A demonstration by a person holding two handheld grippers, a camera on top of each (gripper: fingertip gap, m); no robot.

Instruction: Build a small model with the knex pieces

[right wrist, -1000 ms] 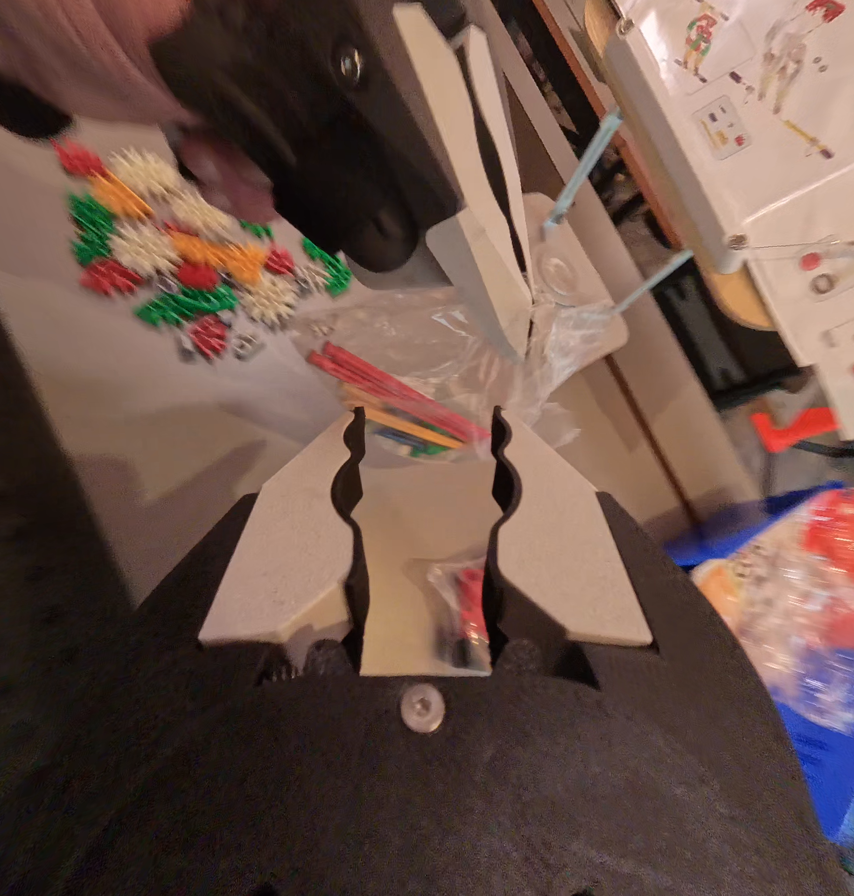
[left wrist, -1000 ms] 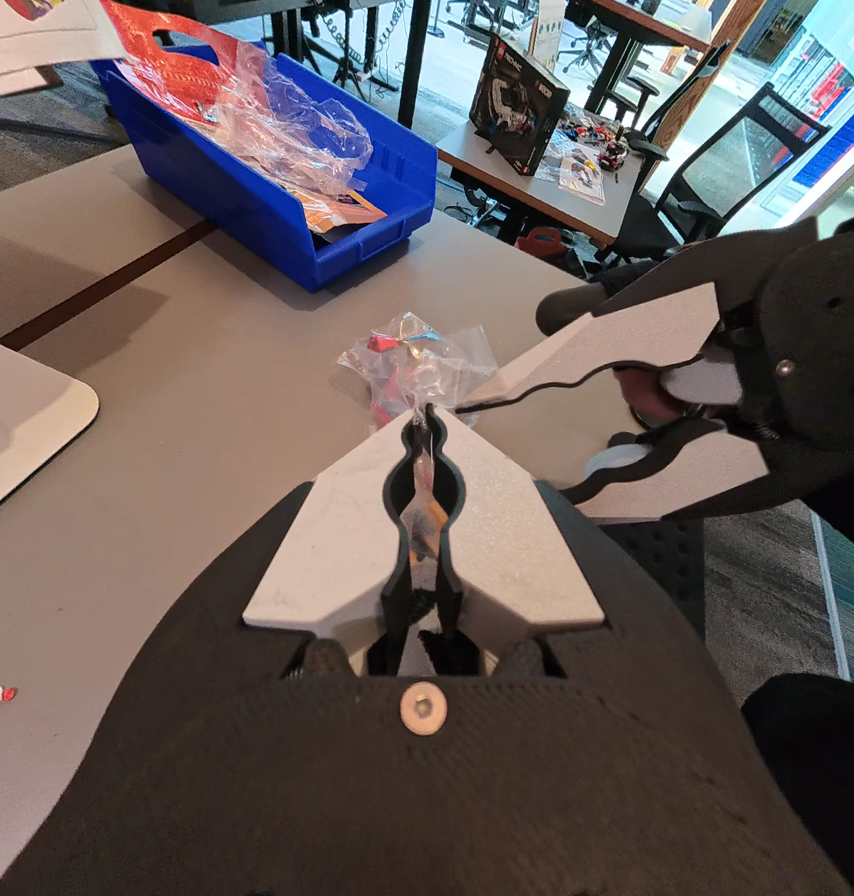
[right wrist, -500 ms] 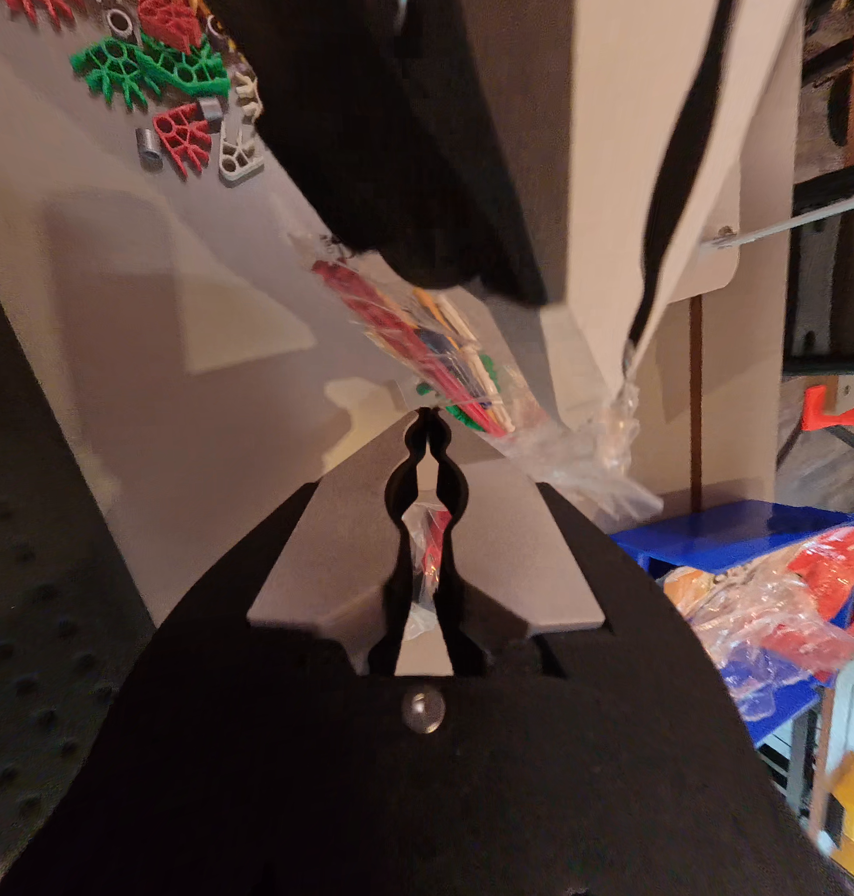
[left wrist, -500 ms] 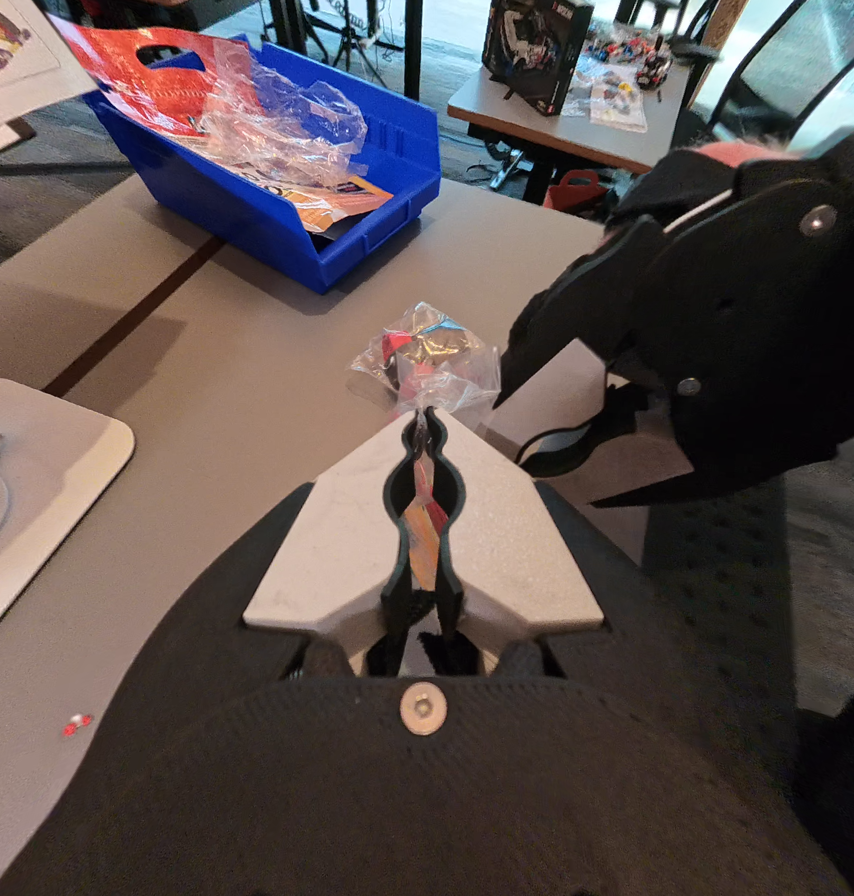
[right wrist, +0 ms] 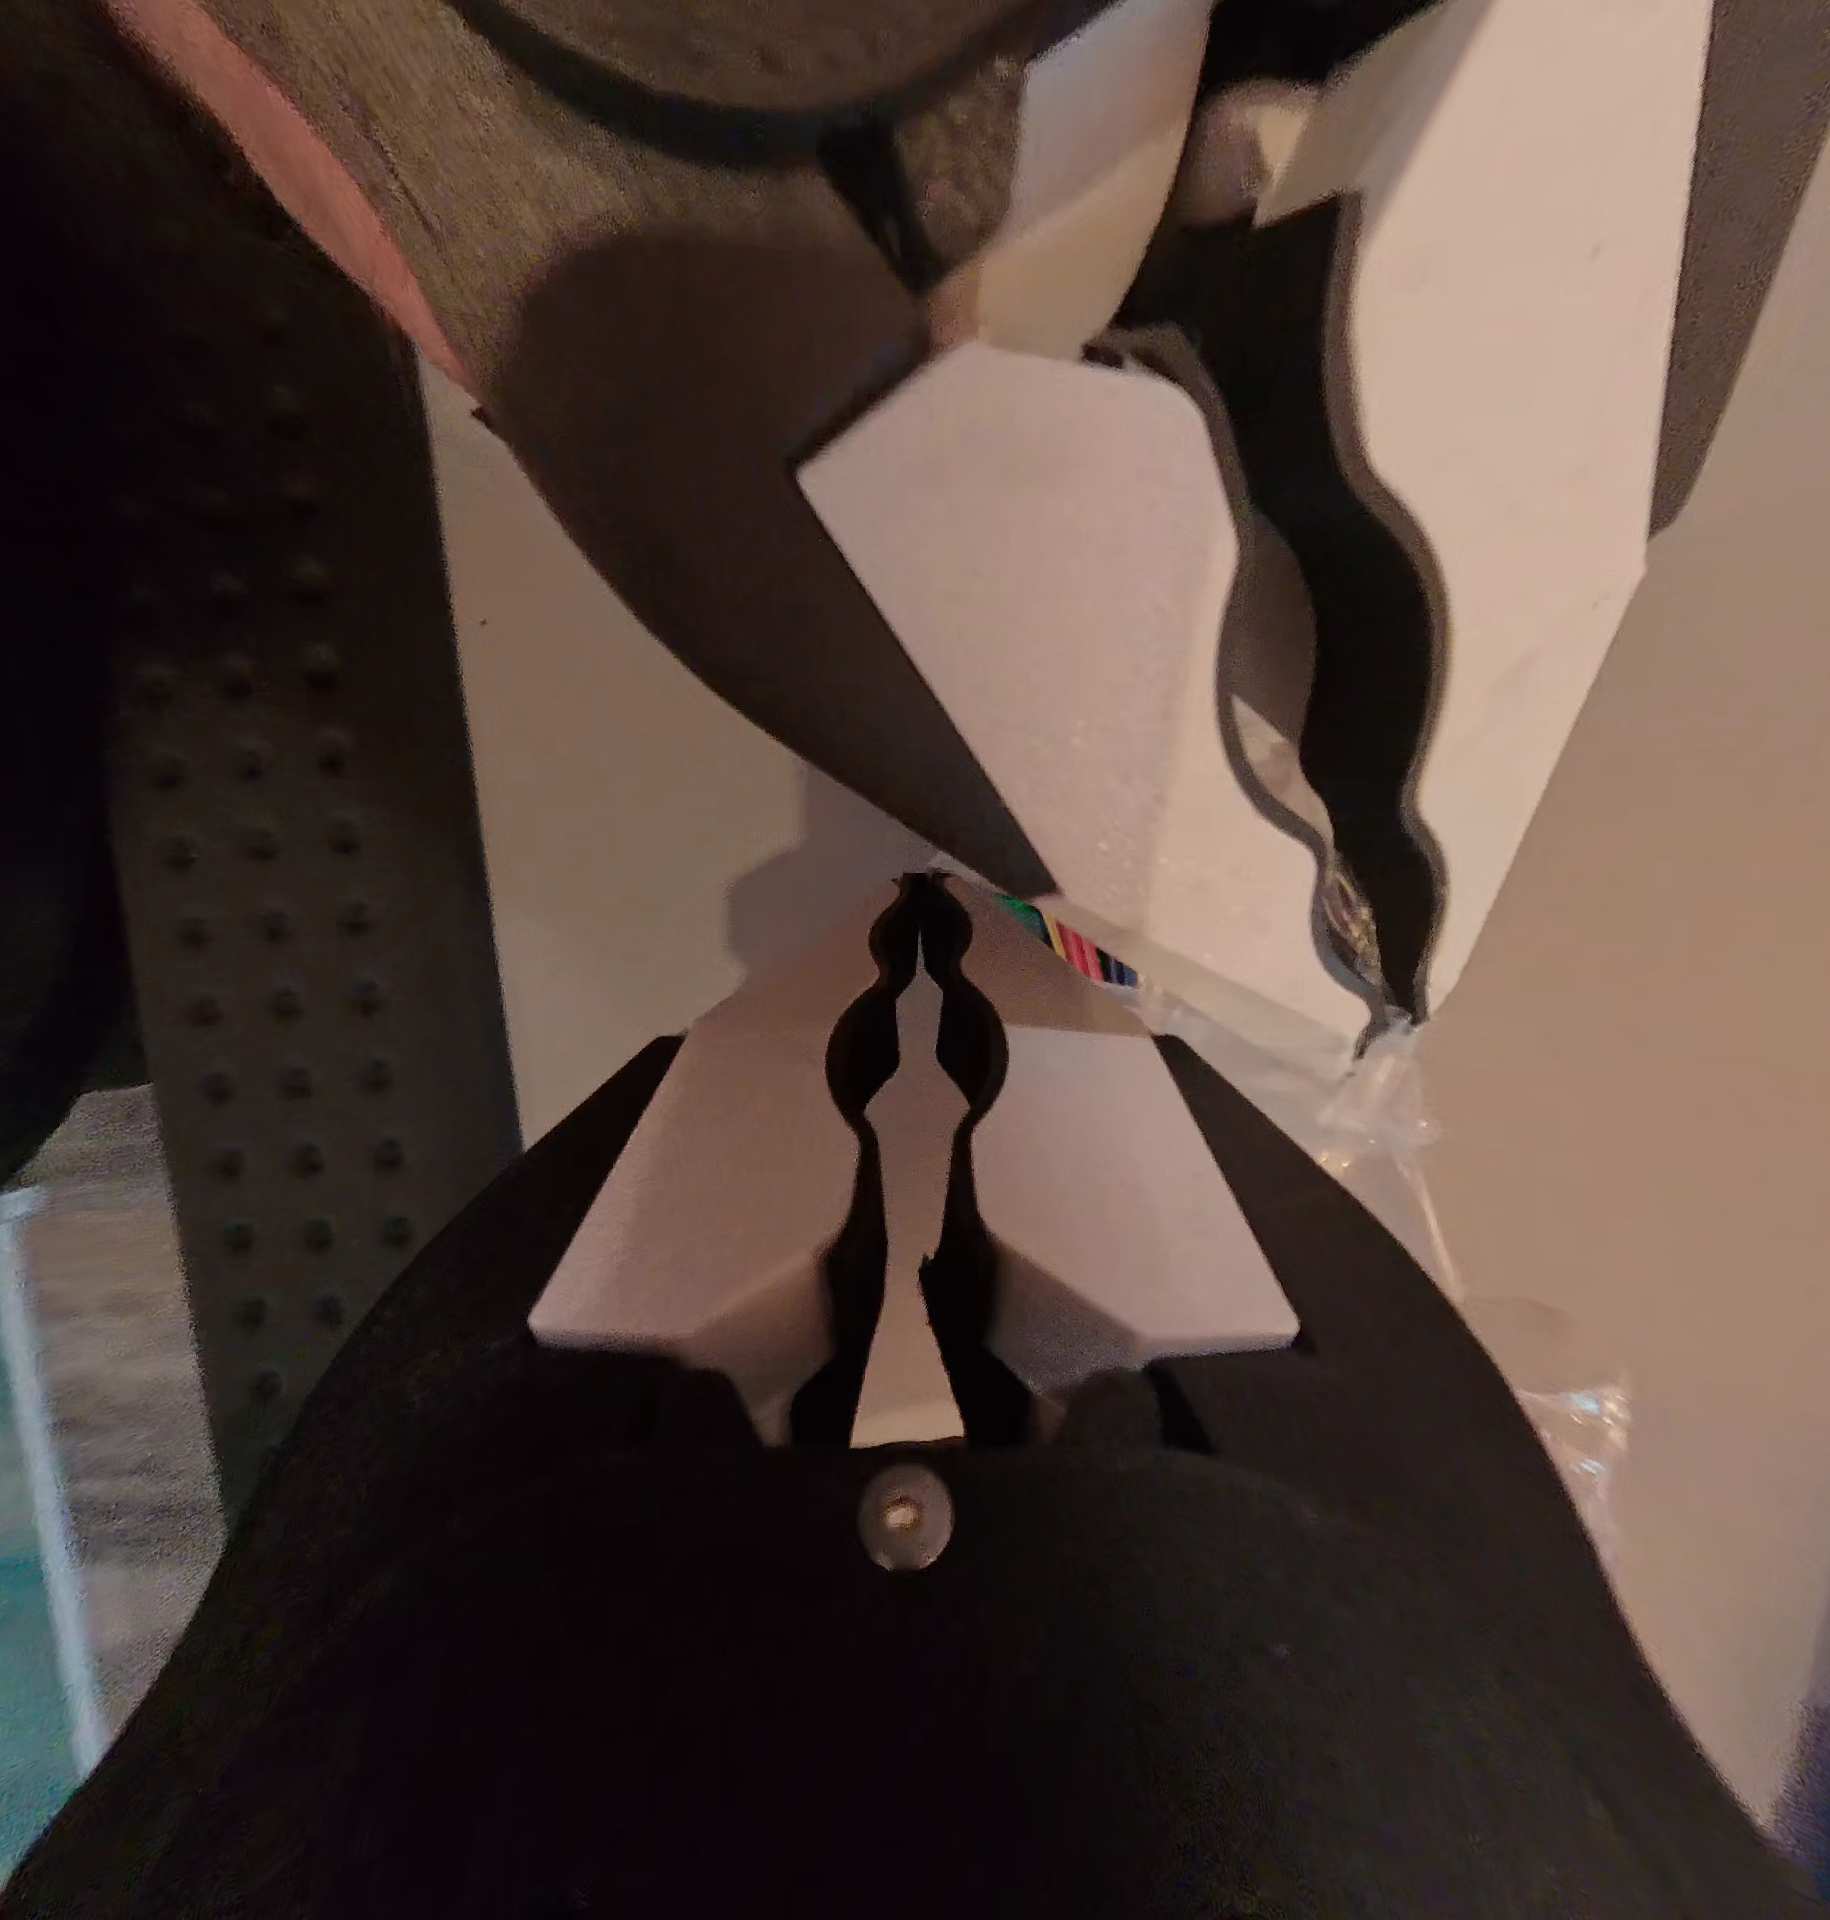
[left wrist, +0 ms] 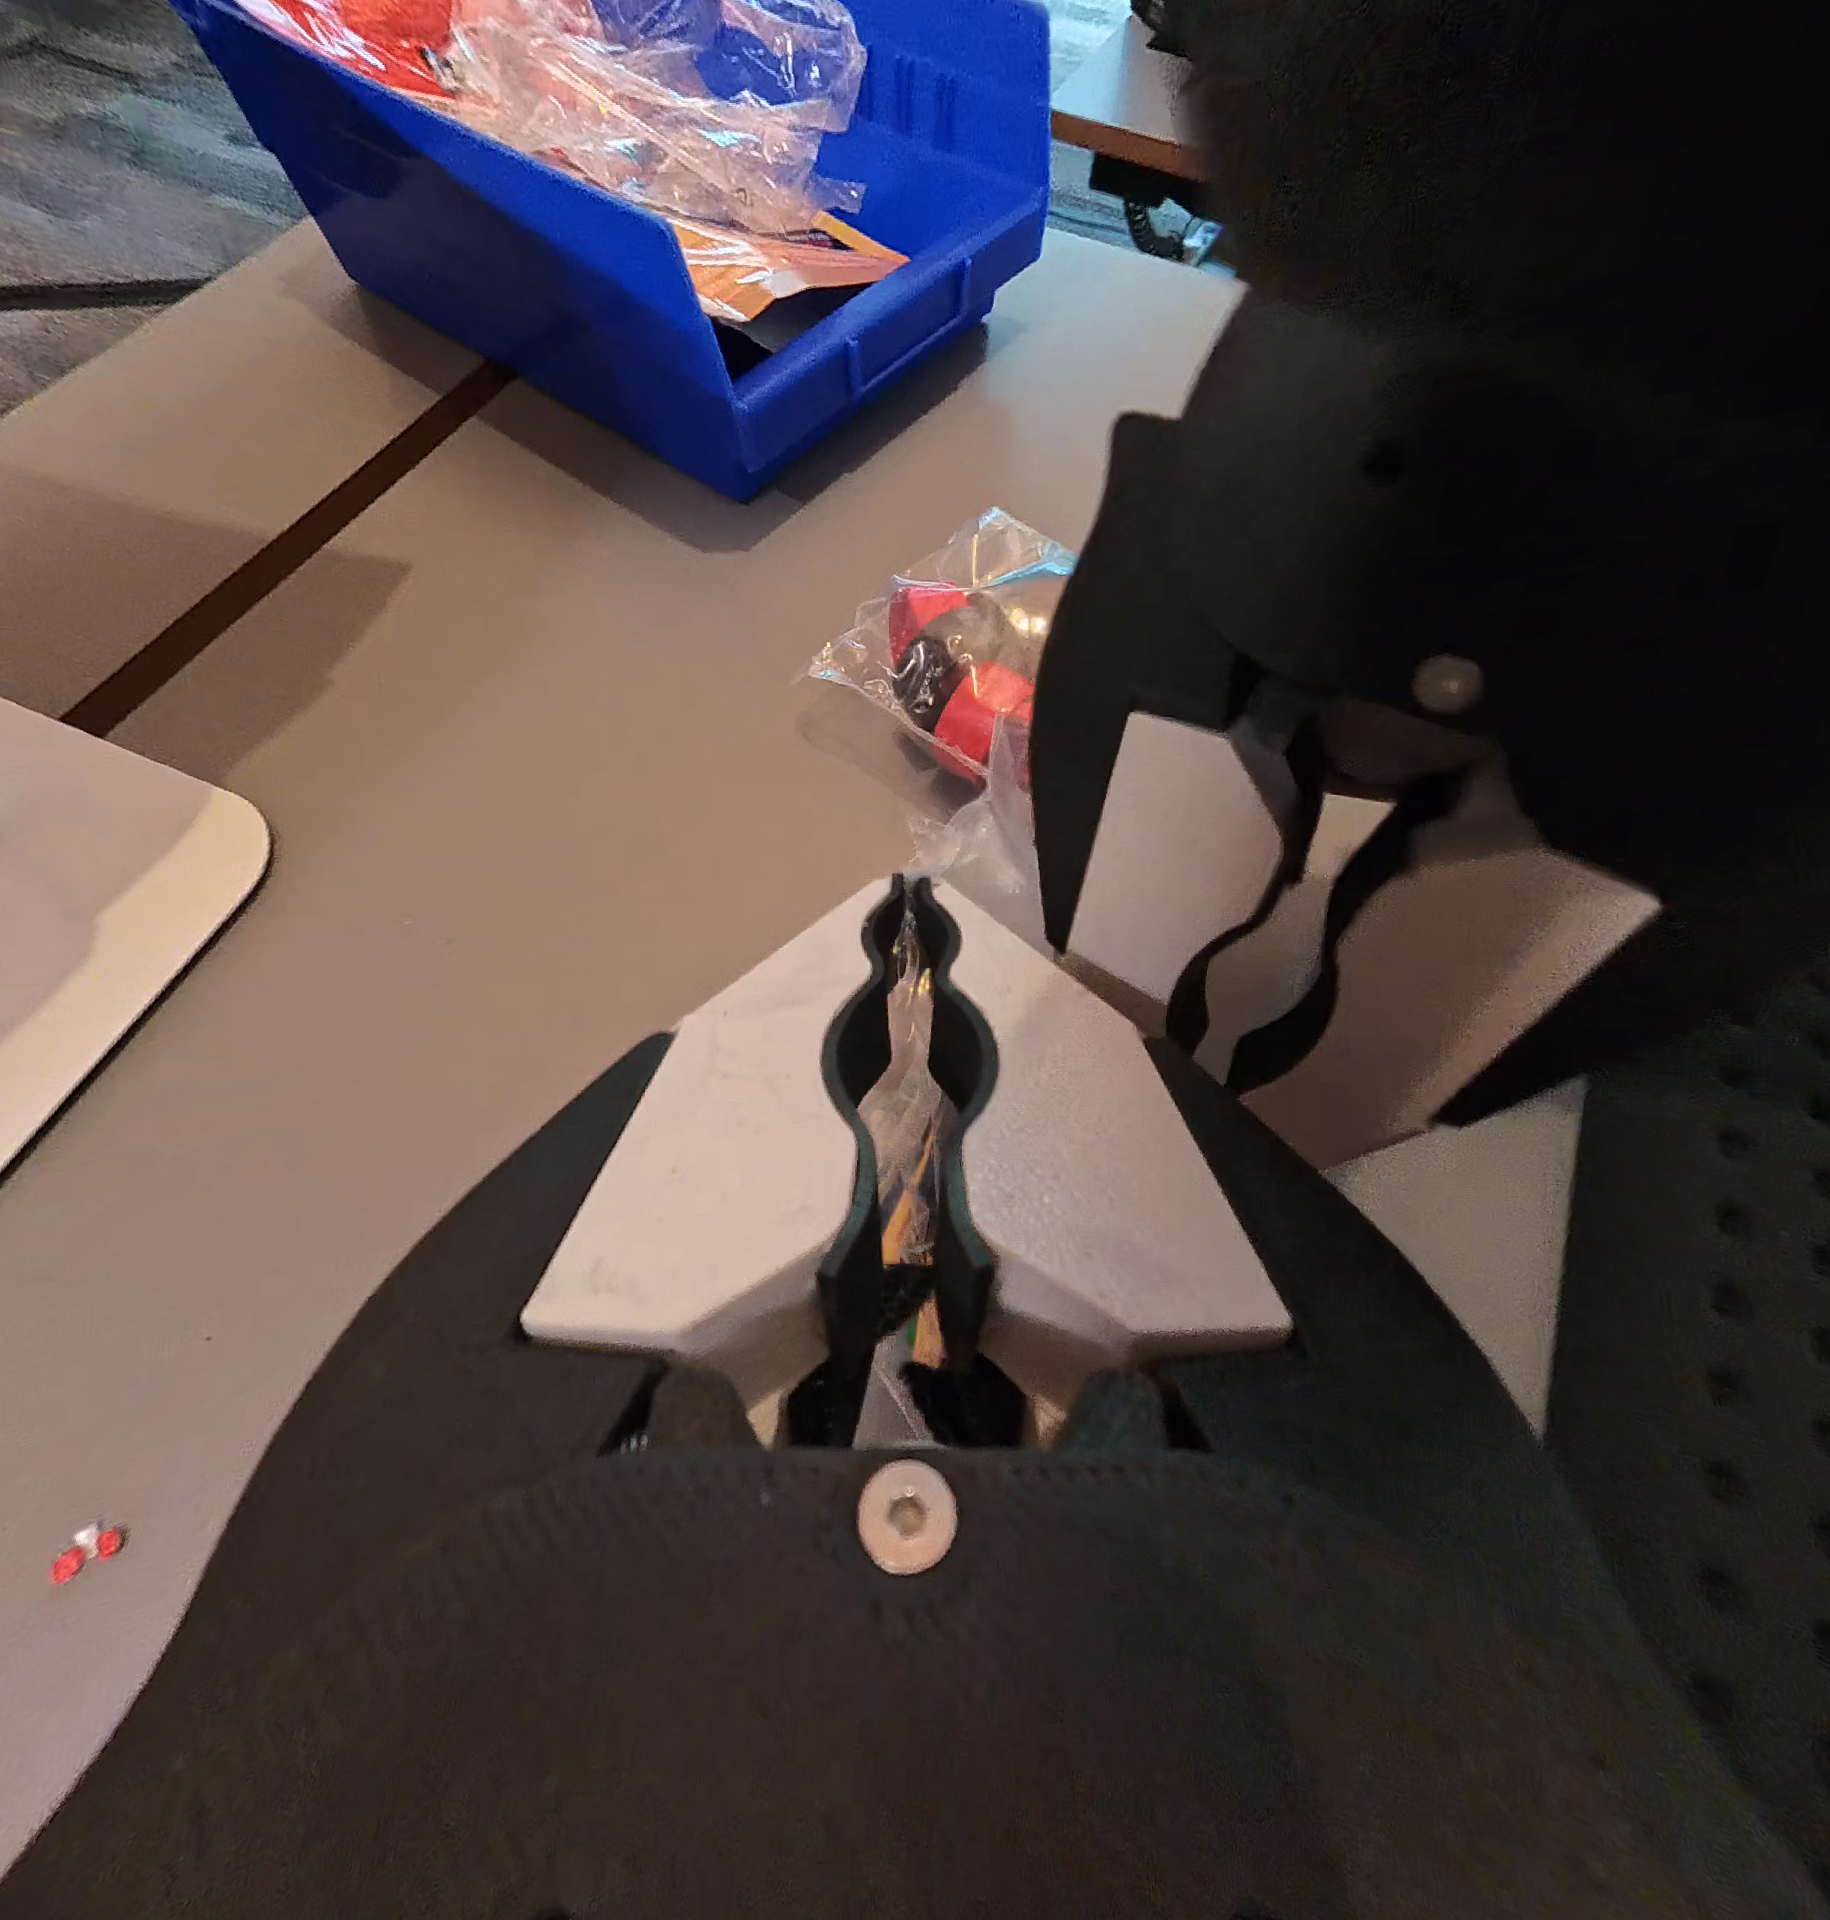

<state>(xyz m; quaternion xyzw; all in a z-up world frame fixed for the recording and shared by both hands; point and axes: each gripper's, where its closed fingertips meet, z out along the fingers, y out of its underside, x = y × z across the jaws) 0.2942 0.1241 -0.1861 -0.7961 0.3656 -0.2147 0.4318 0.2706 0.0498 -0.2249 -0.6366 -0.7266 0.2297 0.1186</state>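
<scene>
My left gripper (left wrist: 911,885) is shut on the film of a clear plastic bag (left wrist: 906,1101). The bag holds thin coloured rods and shows through the gap between the fingers. In the right wrist view the left gripper (right wrist: 1394,1013) pinches the film (right wrist: 1394,1091), and the rod ends (right wrist: 1072,943) show beside it. My right gripper (right wrist: 916,883) is shut with its tips touching, right next to the rod ends. I cannot tell whether it pinches film. It also shows in the left wrist view (left wrist: 1207,1060), close against my left gripper's right side. A second small bag (left wrist: 947,665) with red parts lies on the table beyond.
A blue bin (left wrist: 599,270) full of crumpled wrappers stands at the back of the grey table (left wrist: 537,790). A white board (left wrist: 90,883) lies at the left. Small red bits (left wrist: 85,1564) lie near the front left. A black dotted surface (left wrist: 1773,1299) is beyond the table edge at the right. The gap from one gripper's tips to the other's is roughly 8 centimeters.
My right gripper went from open to shut and swung in close beside my left gripper. The left gripper stayed shut on the bag. The small bag piece between the right fingers no longer shows.
</scene>
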